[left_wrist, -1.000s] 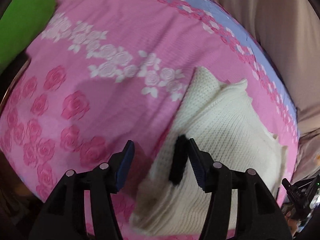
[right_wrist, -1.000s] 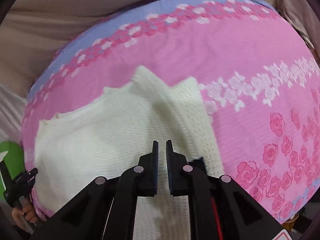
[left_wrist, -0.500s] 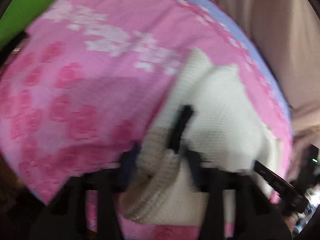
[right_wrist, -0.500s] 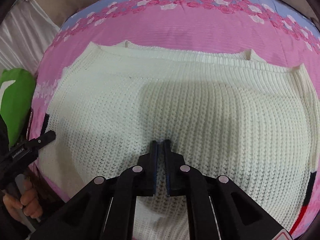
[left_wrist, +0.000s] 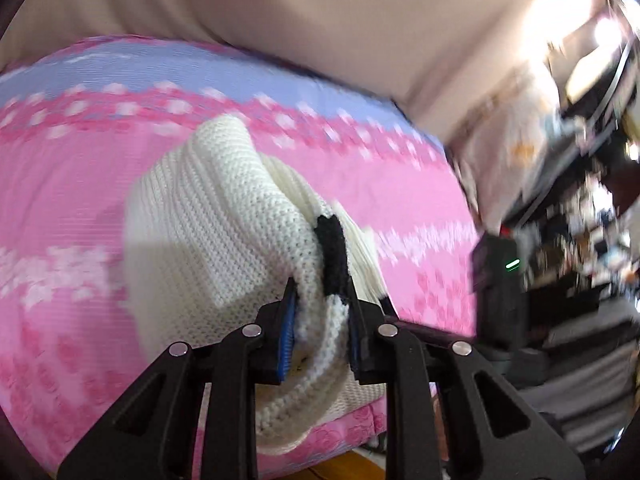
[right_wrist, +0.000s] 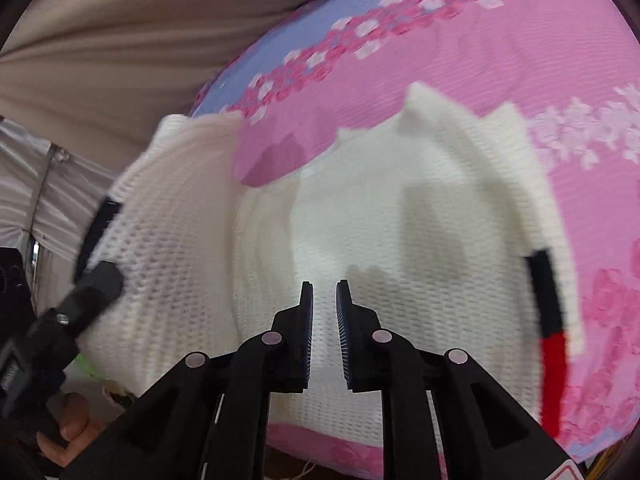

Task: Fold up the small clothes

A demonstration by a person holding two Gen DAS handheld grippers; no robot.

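A white knit sweater [right_wrist: 400, 240] lies on the pink flowered bedspread [right_wrist: 520, 60]. Its right edge carries a black and red stripe [right_wrist: 544, 292]. My left gripper [left_wrist: 320, 292] is closing, its pads pressed on a bunched fold of the sweater [left_wrist: 208, 240] beside a black stripe [left_wrist: 332, 248], and that fold hangs lifted off the bedspread [left_wrist: 80, 184]. In the right wrist view the left gripper [right_wrist: 96, 280] holds the raised left part. My right gripper [right_wrist: 324, 292] hovers over the sweater's middle, jaws opening, with a narrow gap and nothing pinched.
Beige fabric [left_wrist: 280, 8] rises behind the bed. To the right of the bed stand a black device with a green light [left_wrist: 496, 280] and a cluttered room [left_wrist: 580, 200]. A person's hand [right_wrist: 68, 424] shows at the lower left; white pleated cloth [right_wrist: 24, 184] hangs there.
My left gripper closed on the sweater's edge, lifted it and swung right with a roll. My right gripper swept across the sweater and back, and its jaws have parted slightly.
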